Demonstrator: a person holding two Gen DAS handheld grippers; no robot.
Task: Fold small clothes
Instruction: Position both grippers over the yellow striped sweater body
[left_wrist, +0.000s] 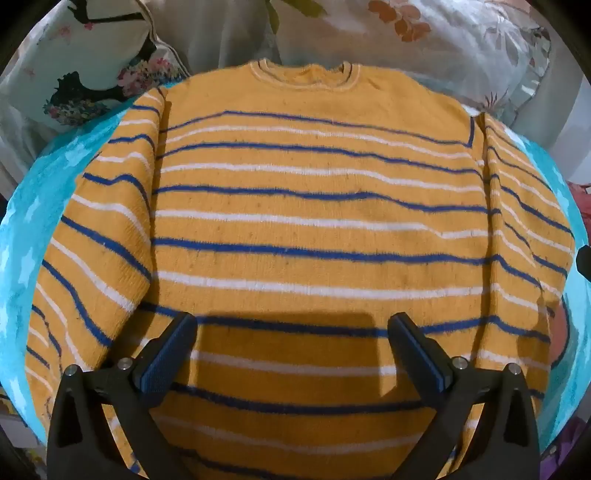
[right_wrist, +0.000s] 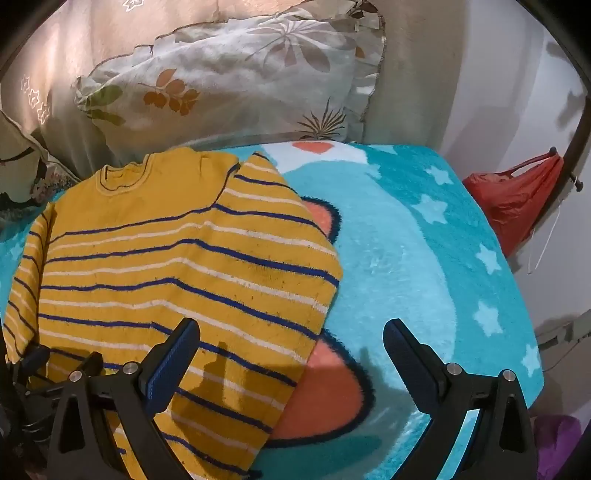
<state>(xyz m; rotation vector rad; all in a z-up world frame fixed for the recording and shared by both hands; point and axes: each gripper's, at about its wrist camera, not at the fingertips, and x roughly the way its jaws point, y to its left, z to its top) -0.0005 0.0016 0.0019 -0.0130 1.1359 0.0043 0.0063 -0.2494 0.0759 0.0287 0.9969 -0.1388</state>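
Observation:
A yellow knit sweater (left_wrist: 295, 221) with blue and white stripes lies flat on a turquoise blanket (left_wrist: 33, 229), collar away from me, both sleeves laid along its sides. My left gripper (left_wrist: 293, 325) is open and empty, hovering over the sweater's lower middle. In the right wrist view the sweater (right_wrist: 177, 266) fills the left half. My right gripper (right_wrist: 291, 332) is open and empty, above the sweater's right sleeve edge and the blanket (right_wrist: 424, 258). The left gripper's body shows at the lower left edge of that view.
Floral pillows (right_wrist: 229, 81) lean against the back, behind the collar. A second printed pillow (left_wrist: 81, 62) stands at the back left. A red bag (right_wrist: 517, 199) hangs off the bed's right side by the wall. The blanket's right edge drops off there.

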